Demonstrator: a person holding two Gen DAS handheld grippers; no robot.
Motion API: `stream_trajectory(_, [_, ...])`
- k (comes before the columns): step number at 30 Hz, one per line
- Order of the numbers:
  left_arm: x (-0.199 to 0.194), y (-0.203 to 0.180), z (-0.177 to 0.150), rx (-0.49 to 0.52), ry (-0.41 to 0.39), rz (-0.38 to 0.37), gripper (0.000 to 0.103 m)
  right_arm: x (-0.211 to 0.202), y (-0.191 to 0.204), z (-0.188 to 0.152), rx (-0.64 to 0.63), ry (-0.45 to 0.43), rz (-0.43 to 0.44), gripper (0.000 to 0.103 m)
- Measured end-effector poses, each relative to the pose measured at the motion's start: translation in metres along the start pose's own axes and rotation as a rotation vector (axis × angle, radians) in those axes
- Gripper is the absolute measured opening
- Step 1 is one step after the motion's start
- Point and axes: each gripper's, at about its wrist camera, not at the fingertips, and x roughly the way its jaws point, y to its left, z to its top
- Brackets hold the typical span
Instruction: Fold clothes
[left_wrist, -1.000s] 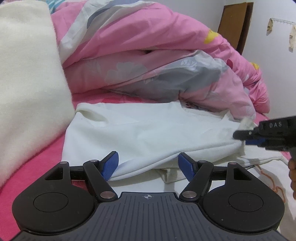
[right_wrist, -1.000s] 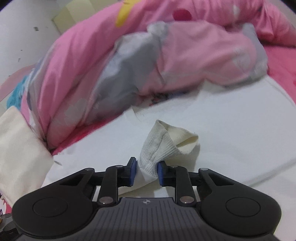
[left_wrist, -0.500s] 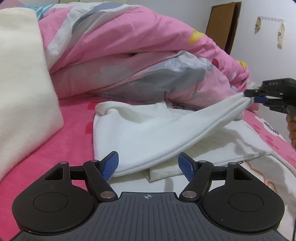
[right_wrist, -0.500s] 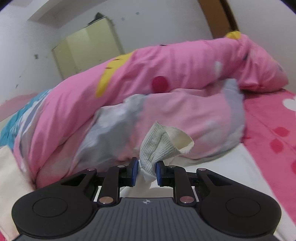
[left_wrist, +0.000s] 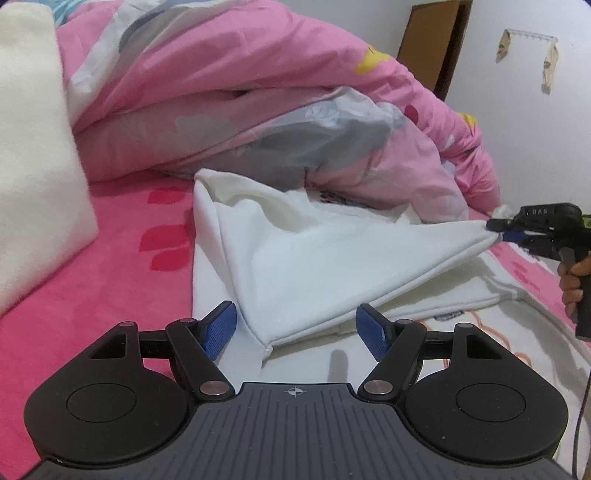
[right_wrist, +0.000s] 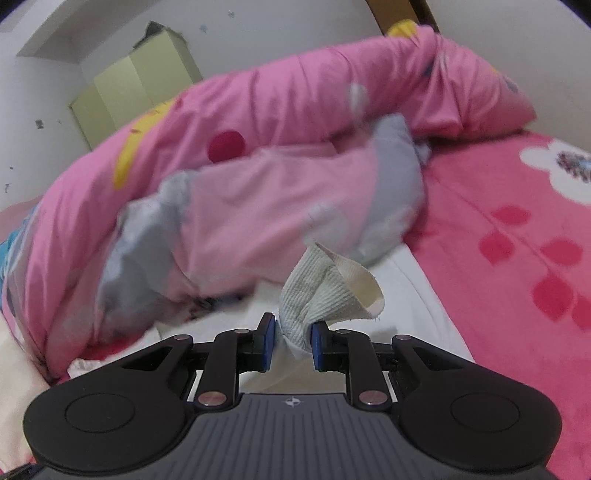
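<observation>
A white sweatshirt (left_wrist: 332, 258) lies on the pink bed, one sleeve stretched taut to the right. My right gripper (left_wrist: 496, 229) holds that sleeve's ribbed cuff (right_wrist: 325, 291) at the far right of the left wrist view, a hand below it. In its own view the right gripper (right_wrist: 293, 341) is shut on the bunched cuff, which sticks up between the blue pads. My left gripper (left_wrist: 295, 328) hovers open just in front of the sweatshirt's near folded corner, nothing between its fingers.
A heaped pink and grey duvet (left_wrist: 258, 110) lies right behind the sweatshirt. A cream blanket (left_wrist: 33, 147) rises at the left. The pink flowered bedsheet (right_wrist: 517, 240) stretches to the right. A brown door (left_wrist: 432, 44) and a white wall stand at the back.
My right gripper has pulled the cuff up and across to the right, drawing the sleeve over the body into a taut triangle. The left gripper stayed open and shifted slightly.
</observation>
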Motion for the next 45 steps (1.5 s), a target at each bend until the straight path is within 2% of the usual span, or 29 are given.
stream_trajectory(3, [0.003,-0.002,-0.002,0.012,0.010,0.005,0.072,0.005,-0.015,-0.014,0.034,0.054,-0.006,0.024])
stream_trajectory(5, [0.005,-0.003,-0.003,0.018,0.016,0.008,0.073,0.009,-0.027,-0.024,0.082,0.113,-0.008,0.033])
stream_trajectory(7, [0.005,-0.003,-0.003,0.019,0.019,0.010,0.073,0.007,-0.038,-0.030,0.139,0.135,0.018,0.039])
stream_trajectory(10, [0.006,-0.003,-0.003,0.024,0.022,0.012,0.074,-0.004,-0.054,-0.031,0.260,0.115,0.085,0.054])
stream_trajectory(15, [0.006,-0.004,-0.004,0.026,0.023,0.013,0.074,-0.004,-0.077,-0.025,0.431,0.102,0.127,0.055])
stream_trajectory(17, [0.006,-0.004,-0.004,0.027,0.023,0.013,0.074,-0.002,-0.075,-0.023,0.411,0.107,0.122,0.051])
stream_trajectory(21, [0.006,-0.004,-0.004,0.028,0.024,0.013,0.074,-0.003,-0.069,-0.025,0.320,0.131,0.076,0.016])
stream_trajectory(23, [0.006,-0.004,-0.004,0.029,0.024,0.013,0.074,-0.006,-0.070,-0.028,0.306,0.139,0.065,0.010])
stream_trajectory(26, [0.006,-0.005,-0.004,0.030,0.025,0.014,0.075,-0.009,-0.074,-0.028,0.327,0.136,0.075,0.008])
stream_trajectory(29, [0.006,-0.004,-0.004,0.029,0.025,0.013,0.075,-0.011,-0.065,-0.003,0.368,0.065,0.180,0.007])
stream_trajectory(32, [0.007,-0.004,-0.004,0.029,0.026,0.014,0.075,-0.019,-0.042,0.027,0.314,-0.020,0.288,0.007])
stream_trajectory(34, [0.007,-0.004,-0.005,0.029,0.027,0.014,0.075,-0.026,-0.032,0.032,0.248,-0.047,0.300,0.007])
stream_trajectory(36, [0.007,-0.004,-0.005,0.029,0.027,0.014,0.075,-0.028,-0.036,0.023,0.218,-0.035,0.262,0.007])
stream_trajectory(37, [0.007,-0.004,-0.004,0.029,0.027,0.014,0.075,-0.025,-0.046,0.014,0.230,-0.001,0.223,0.008])
stream_trajectory(40, [0.007,-0.003,-0.004,0.029,0.028,0.013,0.075,-0.007,-0.083,-0.018,0.330,0.196,0.042,0.009])
stream_trajectory(41, [0.007,-0.004,-0.004,0.030,0.028,0.013,0.075,-0.008,-0.093,-0.027,0.368,0.213,0.029,0.009])
stream_trajectory(42, [0.008,-0.004,-0.004,0.030,0.029,0.014,0.075,-0.015,-0.099,-0.030,0.398,0.178,0.065,0.012])
stream_trajectory(45, [0.008,-0.004,-0.004,0.032,0.031,0.016,0.075,-0.032,-0.095,-0.016,0.371,0.089,0.020,0.015])
